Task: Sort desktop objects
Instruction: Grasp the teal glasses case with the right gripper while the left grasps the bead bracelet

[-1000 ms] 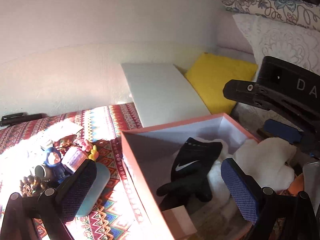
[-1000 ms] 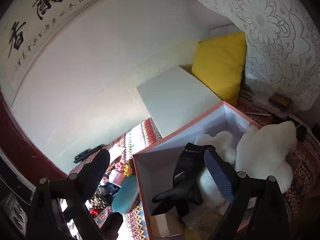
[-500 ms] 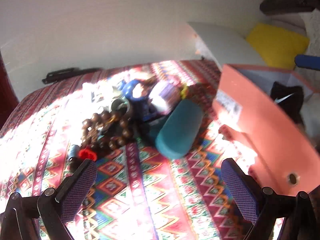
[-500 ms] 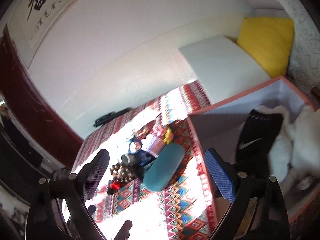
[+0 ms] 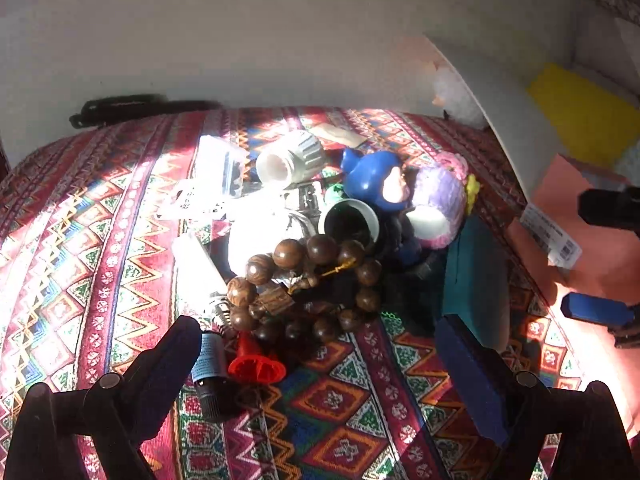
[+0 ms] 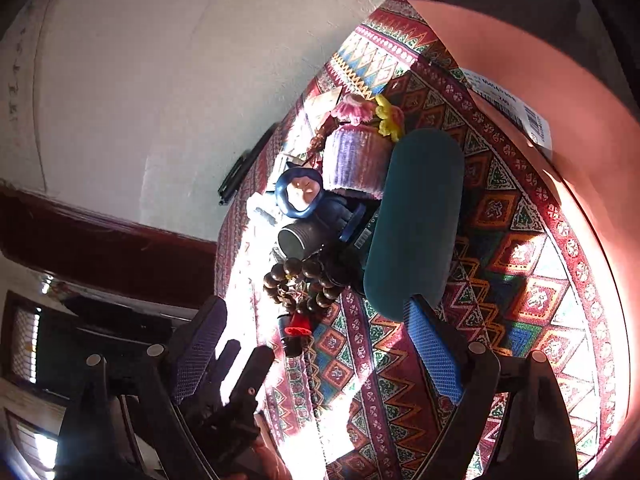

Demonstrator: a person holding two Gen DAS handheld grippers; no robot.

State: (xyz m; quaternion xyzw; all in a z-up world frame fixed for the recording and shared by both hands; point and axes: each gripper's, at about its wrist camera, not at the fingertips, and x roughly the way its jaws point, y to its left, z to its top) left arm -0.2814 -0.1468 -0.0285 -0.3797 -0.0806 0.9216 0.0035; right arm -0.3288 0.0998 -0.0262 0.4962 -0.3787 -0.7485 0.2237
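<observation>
A pile of small items lies on the patterned cloth (image 5: 100, 248). It includes a wooden bead bracelet (image 5: 304, 280), a blue hooded figurine (image 5: 376, 180), a purple flowerpot toy (image 5: 436, 208), a teal oblong case (image 5: 476, 280), a white ribbed cap (image 5: 290, 158) and a red-capped tube (image 5: 256, 368). My left gripper (image 5: 316, 364) is open just in front of the bracelet, holding nothing. My right gripper (image 6: 316, 350) is open and empty too, hovering above the bracelet (image 6: 300, 284) and the teal case (image 6: 416, 216). The pink box (image 6: 540, 60) stands to the right.
A black object (image 5: 120, 108) lies at the cloth's far edge by the wall. A white board (image 5: 492, 92) and a yellow cushion (image 5: 580, 112) sit behind the pink box (image 5: 592, 232). The right gripper's blue finger pad (image 5: 592, 309) shows beside the box.
Both grippers swung left from above the pink box and dropped toward the pile on the cloth. The box's contents have left both views.
</observation>
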